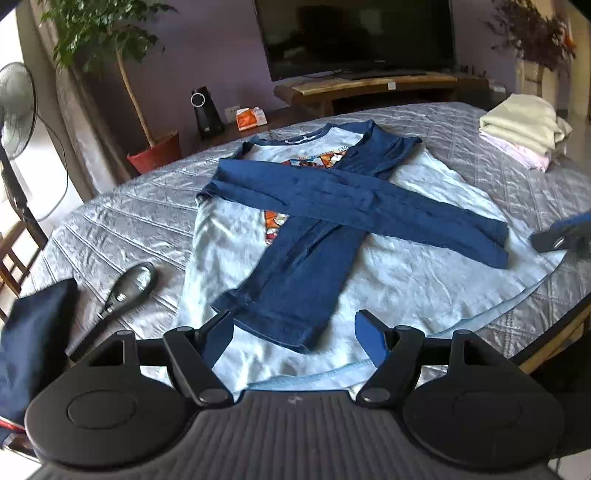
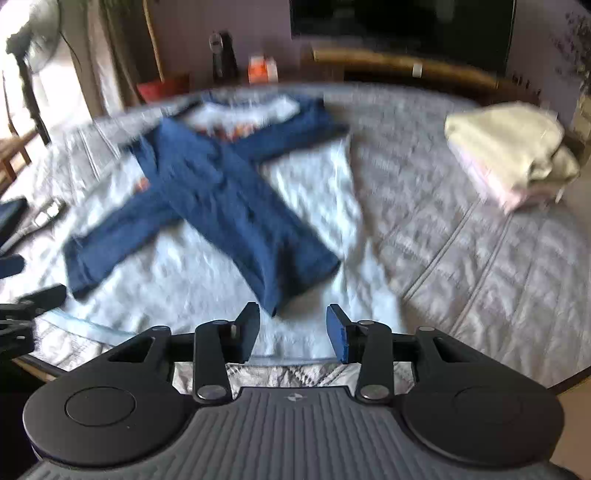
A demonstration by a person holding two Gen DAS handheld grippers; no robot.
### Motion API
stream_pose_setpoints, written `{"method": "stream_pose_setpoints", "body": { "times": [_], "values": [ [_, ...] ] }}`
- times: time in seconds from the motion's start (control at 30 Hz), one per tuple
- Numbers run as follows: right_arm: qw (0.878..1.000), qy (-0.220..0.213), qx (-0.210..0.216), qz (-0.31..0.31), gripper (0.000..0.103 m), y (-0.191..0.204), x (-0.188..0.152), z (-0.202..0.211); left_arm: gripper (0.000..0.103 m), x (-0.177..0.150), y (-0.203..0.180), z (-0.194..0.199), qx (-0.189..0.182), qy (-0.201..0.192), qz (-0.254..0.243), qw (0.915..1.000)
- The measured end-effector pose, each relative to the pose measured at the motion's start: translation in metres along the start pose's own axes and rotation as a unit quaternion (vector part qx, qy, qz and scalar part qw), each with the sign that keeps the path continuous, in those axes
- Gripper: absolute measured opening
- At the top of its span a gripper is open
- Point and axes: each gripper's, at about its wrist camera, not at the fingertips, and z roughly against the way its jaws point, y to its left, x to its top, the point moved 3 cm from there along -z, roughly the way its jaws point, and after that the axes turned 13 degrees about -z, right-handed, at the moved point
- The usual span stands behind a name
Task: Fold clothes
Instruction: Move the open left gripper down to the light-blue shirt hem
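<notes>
Two dark blue sleeves [image 1: 332, 206] lie crossed in an X over the pale blue body of a long-sleeved shirt [image 1: 406, 280], which is spread flat, collar away from the cameras, on a grey quilted cover [image 1: 122, 229]. An orange print on the shirt's chest shows only in patches beside the crossing. The left gripper [image 1: 295, 336] hangs over the shirt's near hem, its jaws spread wide with nothing between them — the cuff of one sleeve lies just beyond its fingertips. The right gripper [image 2: 291, 328] is also parted and holds nothing; it sits over the near hem towards the shirt's right side, with the other cuff just ahead of it. That view is smeared with motion blur, so fine detail is lost. Relative to the shirt: a stack of folded cream and pink cloth [image 1: 524, 129] rests well apart to its right on the cover, a dark folded garment [image 1: 33, 347] lies at its left near the edge, and between that garment and the shirt is a black long-handled object [image 1: 125, 291] — what it is I cannot tell. Beyond the shirt's collar stand a television [image 1: 354, 33] and a potted plant [image 1: 110, 55].
</notes>
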Motion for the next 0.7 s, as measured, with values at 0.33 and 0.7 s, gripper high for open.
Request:
{"method": "stream_pose_setpoints", "body": {
  "times": [0.33,0.7],
  "values": [
    [0.991,0.024,0.002,-0.135,0.064,-0.063,0.025,0.011,0.080,-0.013,0.103,-0.014,0.004,0.088,0.091,0.9920],
    [0.988,0.081,-0.002,-0.129,0.065,-0.077,0.036,-0.022,0.081,-0.045,0.143,-0.057,-0.028,0.197,0.204,0.9587]
  ]
}}
